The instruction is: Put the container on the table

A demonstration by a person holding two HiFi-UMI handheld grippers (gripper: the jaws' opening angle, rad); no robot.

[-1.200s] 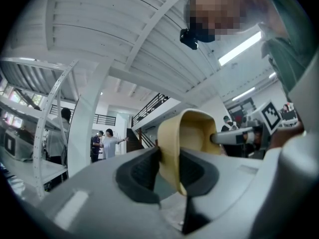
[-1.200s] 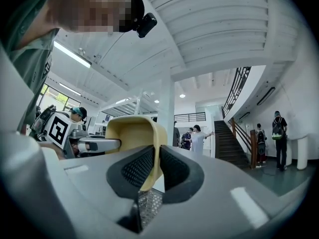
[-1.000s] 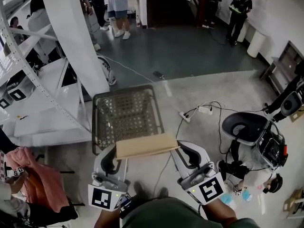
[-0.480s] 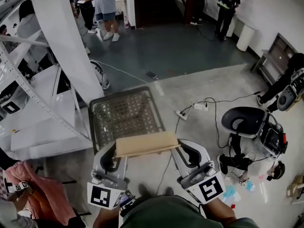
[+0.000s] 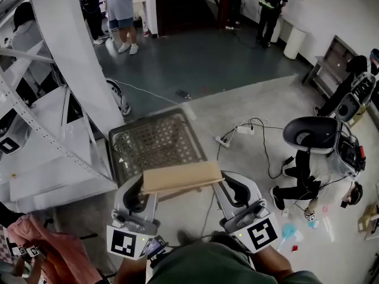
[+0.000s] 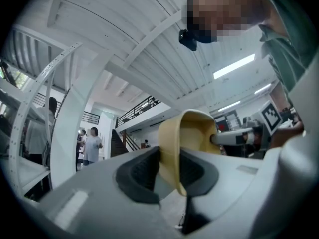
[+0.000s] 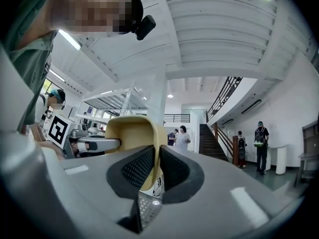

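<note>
A tan container hangs at waist height between my two grippers. A grey mesh basket part reaches forward from it and stays with it. My left gripper is shut on its left end. My right gripper is shut on its right end. In the left gripper view the tan wall stands clamped between the dark pads of the left gripper. In the right gripper view the right gripper pinches the tan rim the same way, with a bit of mesh below. No table is in view.
A white slanted column and white rack shelves stand to the left. A power strip with cables lies on the floor ahead right, beside a black chair. People stand at the back. Pink cloth hangs lower left.
The floor, column and chair have slid through the head view as I carry the container along. Both grips and the container's place between the grippers look the same.
</note>
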